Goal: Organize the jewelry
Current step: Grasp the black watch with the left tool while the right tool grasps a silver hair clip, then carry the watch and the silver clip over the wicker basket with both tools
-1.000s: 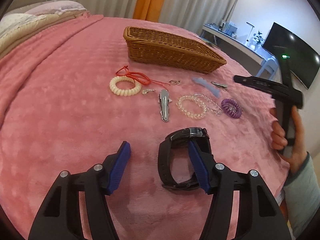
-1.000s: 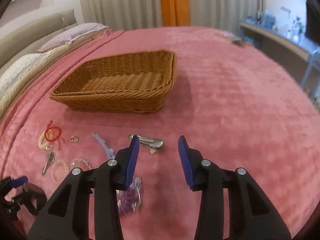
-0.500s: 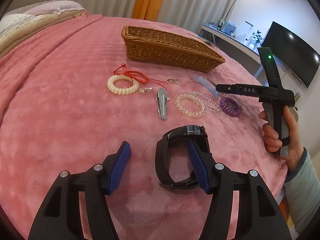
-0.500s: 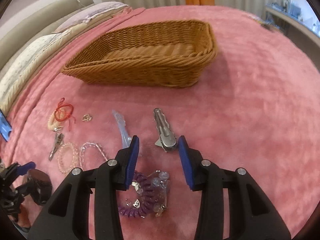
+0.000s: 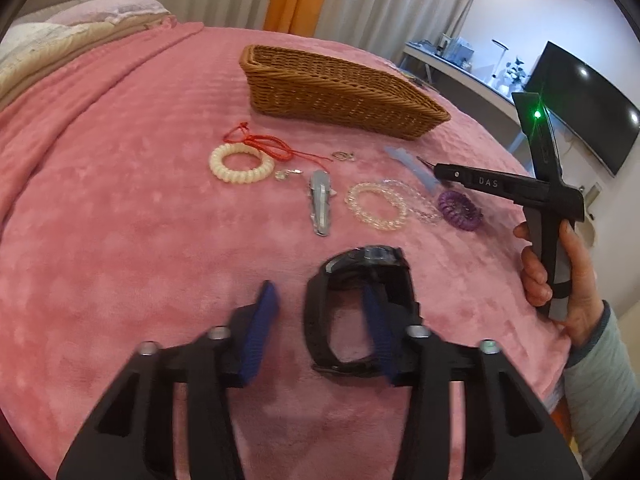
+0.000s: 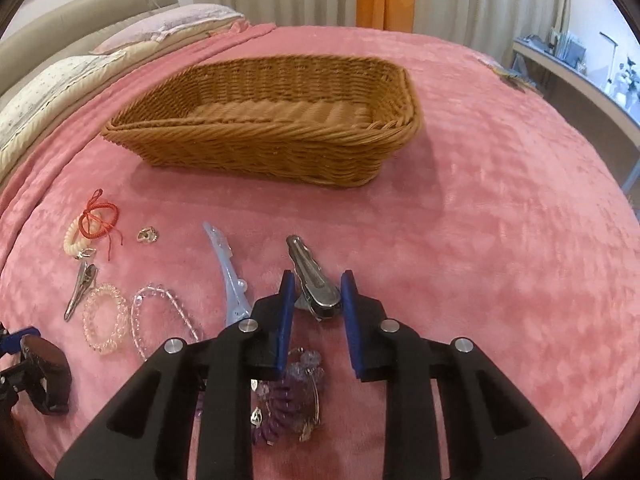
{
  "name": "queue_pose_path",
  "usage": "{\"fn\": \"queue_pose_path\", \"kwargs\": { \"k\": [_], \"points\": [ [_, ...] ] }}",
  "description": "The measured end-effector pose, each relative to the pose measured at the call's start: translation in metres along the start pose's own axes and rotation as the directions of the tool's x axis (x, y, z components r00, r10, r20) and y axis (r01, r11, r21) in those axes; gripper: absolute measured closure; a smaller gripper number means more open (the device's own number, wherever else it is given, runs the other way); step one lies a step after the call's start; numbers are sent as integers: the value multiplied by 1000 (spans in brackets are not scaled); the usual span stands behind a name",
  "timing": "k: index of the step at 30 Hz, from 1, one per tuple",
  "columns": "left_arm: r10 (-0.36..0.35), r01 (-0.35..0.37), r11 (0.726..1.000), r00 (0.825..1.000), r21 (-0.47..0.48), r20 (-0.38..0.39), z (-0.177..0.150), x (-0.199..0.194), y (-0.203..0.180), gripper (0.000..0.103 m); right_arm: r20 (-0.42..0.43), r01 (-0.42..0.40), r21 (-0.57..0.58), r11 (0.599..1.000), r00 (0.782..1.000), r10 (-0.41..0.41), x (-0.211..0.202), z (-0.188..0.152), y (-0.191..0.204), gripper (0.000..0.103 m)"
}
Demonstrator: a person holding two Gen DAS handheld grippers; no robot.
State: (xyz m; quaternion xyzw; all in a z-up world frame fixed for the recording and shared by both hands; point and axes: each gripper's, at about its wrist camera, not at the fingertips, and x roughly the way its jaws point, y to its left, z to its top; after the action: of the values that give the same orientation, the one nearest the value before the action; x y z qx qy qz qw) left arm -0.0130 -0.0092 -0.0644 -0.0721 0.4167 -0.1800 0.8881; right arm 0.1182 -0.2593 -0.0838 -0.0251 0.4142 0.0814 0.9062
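A black watch (image 5: 394, 276) lies on the pink blanket. My left gripper (image 5: 318, 296) straddles one side of its strap: the right finger stands inside the strap loop, the left finger outside. Its jaws are closing, with a gap still showing beside the strap. A silver hair clip (image 6: 314, 284) lies between the fingertips of my right gripper (image 6: 317, 280). Those jaws are closing too, and the pads sit just off the clip's sides. The empty wicker basket (image 6: 260, 120) stands beyond.
Loose on the blanket (image 5: 120, 208) are a white coil bracelet (image 5: 242, 164), a red cord (image 5: 260, 144), another silver clip (image 5: 320, 208), clear bead bracelets (image 5: 378, 206), a blue clip (image 6: 226, 276) and a purple coil tie (image 6: 276, 404). A desk and a screen stand at the right.
Both pairs of jaws have narrowed. My right gripper came forward and down, so the silver hair clip now lies between its tips. The left gripper stayed at the watch.
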Motion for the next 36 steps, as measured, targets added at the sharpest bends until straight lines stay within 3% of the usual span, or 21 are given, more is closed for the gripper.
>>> {"fn": "queue_pose_path", "kwargs": {
  "k": [2, 4, 13, 26, 36],
  "points": [
    [-4, 3, 1000, 1000, -8, -18, 0, 4, 0, 81, 16, 1, 12, 1000, 1000, -1, -9, -3, 0, 82],
    [13, -14, 1000, 999, -19, -32, -1, 7, 0, 85, 24, -4, 21, 1000, 1000, 3, -17, -7, -2, 82],
    [36, -36, 998, 999, -46, -2, -11, -3, -2, 94, 36, -19, 62, 998, 999, 17, -55, -32, -7, 82],
    [8, -3, 999, 994, -49, 105, -10, -39, -21, 95, 35, -63, 119, 991, 998, 60, -87, -51, -20, 83],
    [-3, 9, 999, 994, -49, 107, -14, -38, -20, 95, -30, -52, 75, 996, 998, 54, -83, -108, 0, 82]
  ]
}}
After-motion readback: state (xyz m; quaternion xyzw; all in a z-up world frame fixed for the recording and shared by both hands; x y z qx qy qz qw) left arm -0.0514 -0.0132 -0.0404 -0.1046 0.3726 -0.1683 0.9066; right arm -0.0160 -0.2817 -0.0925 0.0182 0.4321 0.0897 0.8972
